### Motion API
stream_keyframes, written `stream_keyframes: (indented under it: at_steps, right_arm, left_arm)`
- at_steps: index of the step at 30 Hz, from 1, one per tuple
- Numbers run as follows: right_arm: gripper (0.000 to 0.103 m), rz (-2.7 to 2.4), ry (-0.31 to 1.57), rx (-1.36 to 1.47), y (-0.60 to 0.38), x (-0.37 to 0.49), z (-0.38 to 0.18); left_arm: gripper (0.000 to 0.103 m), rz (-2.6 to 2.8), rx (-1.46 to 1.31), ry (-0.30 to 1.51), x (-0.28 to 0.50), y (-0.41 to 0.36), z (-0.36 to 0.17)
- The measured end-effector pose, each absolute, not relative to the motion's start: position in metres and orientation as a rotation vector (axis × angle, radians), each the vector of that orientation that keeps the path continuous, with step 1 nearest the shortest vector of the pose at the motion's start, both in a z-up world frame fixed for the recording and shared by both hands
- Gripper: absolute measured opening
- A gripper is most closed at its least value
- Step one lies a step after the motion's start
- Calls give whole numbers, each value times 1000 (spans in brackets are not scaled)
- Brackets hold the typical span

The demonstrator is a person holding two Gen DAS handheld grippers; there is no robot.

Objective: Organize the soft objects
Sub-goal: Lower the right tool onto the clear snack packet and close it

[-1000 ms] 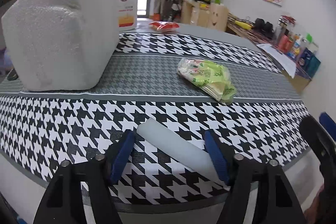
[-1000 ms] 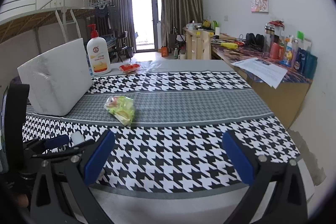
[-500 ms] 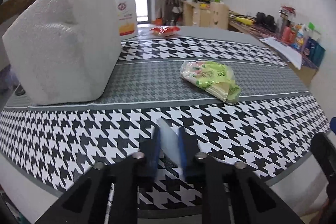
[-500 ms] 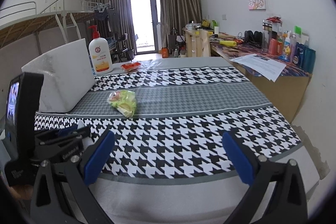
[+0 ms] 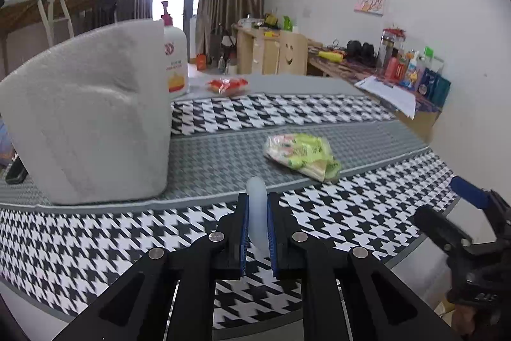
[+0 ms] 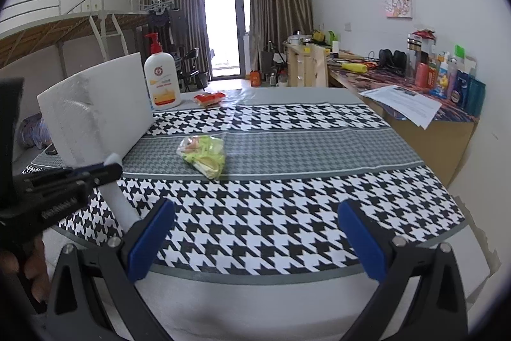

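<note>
The left gripper [image 5: 257,214] is clamping a pale, translucent white soft strip [image 5: 256,206] between its blue pads [image 5: 244,224], the jaws standing narrow with only the thickness of the strip between them. The strip is looking smooth and rubbery, with a rounded tip that is projecting past the pads; in the right wrist view the same strip [image 6: 119,200] is hanging down from the jaws in a long, slightly slanted band, over the near edge of the black-and-white houndstooth tablecloth [image 5: 335,213]. Whether its lower end is touching the cloth cannot be told. The right gripper [image 6: 255,232] is standing wide open with nothing between its blue pads [image 6: 362,240], hovering above the near edge of the table. A crinkled green and yellow plastic snack packet [image 5: 301,155] is lying on the grey band of the cloth, beyond the held strip. A large white foam block [image 5: 89,123] is standing on the left side of the table, with a white pump bottle [image 6: 161,79] behind it and a small red packet [image 6: 209,98] beside the bottle.
</note>
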State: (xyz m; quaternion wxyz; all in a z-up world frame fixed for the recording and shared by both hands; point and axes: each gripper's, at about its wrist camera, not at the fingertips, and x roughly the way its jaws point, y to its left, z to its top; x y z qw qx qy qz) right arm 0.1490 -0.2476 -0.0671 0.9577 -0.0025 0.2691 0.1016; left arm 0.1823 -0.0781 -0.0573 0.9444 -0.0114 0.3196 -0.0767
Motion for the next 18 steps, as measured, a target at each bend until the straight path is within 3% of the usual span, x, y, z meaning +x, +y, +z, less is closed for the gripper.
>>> stream_keyframes:
  at_steps: [18]
  right_arm:
    - [103,293,650,-93,-181,218,-60]
  left_arm:
    - [12,-121,-13,638,207,-35,-52]
